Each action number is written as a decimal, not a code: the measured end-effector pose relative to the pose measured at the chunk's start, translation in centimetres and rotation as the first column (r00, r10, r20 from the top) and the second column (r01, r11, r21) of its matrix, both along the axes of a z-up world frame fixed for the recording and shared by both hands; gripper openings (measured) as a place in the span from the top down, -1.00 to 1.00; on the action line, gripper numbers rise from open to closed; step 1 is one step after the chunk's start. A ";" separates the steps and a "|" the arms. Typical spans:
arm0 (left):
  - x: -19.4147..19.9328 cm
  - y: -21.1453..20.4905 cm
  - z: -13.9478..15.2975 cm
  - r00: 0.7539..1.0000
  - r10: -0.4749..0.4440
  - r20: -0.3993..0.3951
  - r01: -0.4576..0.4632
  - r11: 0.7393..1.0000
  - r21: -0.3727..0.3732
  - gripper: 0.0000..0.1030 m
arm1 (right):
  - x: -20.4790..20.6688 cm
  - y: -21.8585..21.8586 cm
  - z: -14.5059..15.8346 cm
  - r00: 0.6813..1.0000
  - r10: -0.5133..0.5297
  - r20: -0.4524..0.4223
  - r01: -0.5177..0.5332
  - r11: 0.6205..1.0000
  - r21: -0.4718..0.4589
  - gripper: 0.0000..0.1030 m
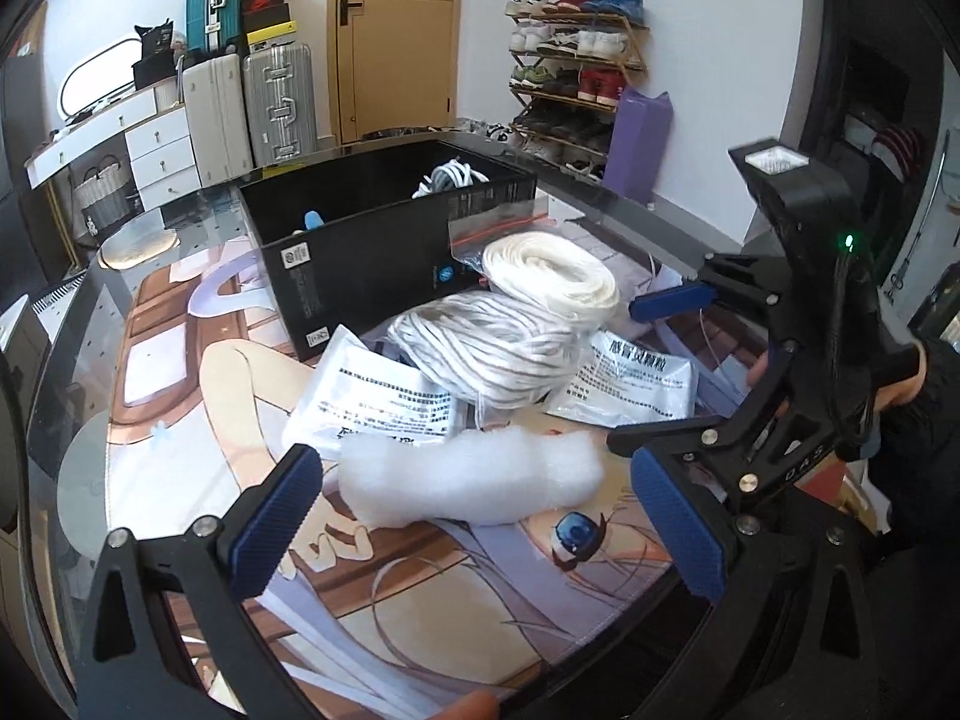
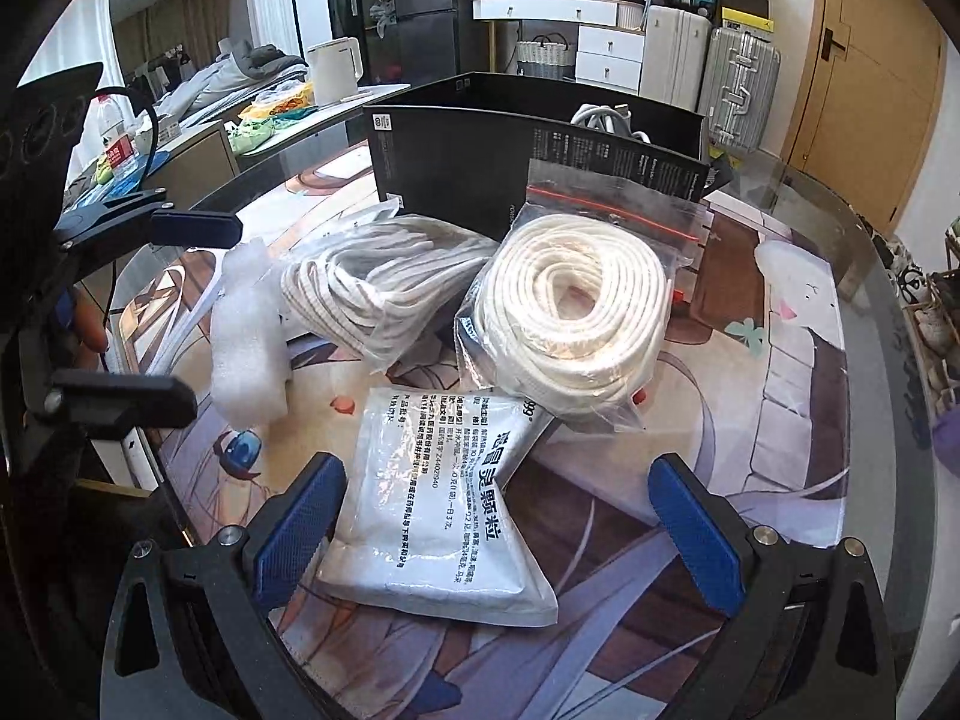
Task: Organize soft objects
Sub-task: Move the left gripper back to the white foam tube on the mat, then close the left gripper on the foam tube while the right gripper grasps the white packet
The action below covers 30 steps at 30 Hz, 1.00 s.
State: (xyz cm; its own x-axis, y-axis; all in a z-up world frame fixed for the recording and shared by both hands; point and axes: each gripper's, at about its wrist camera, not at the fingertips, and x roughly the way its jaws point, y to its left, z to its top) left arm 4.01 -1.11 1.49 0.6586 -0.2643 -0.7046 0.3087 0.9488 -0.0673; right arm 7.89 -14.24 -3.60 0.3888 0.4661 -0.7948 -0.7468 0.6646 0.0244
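Observation:
A white foam roll (image 1: 474, 483) lies on the printed mat, just ahead of my open, empty left gripper (image 1: 480, 534); it also shows in the right wrist view (image 2: 249, 336). Two bagged coils of white rope (image 1: 552, 276) (image 1: 498, 354) lie behind it, also in the right wrist view (image 2: 570, 312) (image 2: 372, 294). A white printed sachet (image 2: 432, 516) lies between the fingers of my open right gripper (image 2: 498, 534). A second sachet (image 1: 372, 402) lies by the foam. A black box (image 1: 384, 228) stands behind, with a white cable inside.
The printed mat (image 2: 780, 372) covers a glass table. Suitcases (image 1: 258, 102), a white drawer unit, a door and a shoe rack (image 1: 576, 66) stand behind. A white kettle (image 2: 336, 69) and a bottle sit on a far counter.

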 end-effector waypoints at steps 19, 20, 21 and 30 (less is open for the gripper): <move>1.1 -0.3 -1.7 0.997 0.051 -0.057 -0.048 0.997 0.053 -0.96 | -0.2 -0.3 0.1 1.000 0.001 0.006 -0.001 1.000 0.009 -0.99; 1.1 -0.3 -1.7 0.997 0.048 -0.059 -0.045 0.998 0.048 -0.82 | -0.2 -0.4 0.1 1.000 0.002 0.007 -0.002 1.000 0.010 -0.99; 1.1 -0.3 -1.7 0.997 0.042 -0.061 -0.040 0.998 0.043 -0.74 | -0.2 -0.4 0.1 1.000 0.003 0.008 -0.003 1.000 0.011 -0.99; 0.3 -0.4 -0.5 1.000 0.023 -0.013 -0.022 0.999 0.044 -0.75 | -0.5 -0.5 0.2 1.000 0.008 0.010 -0.008 1.000 0.007 -0.99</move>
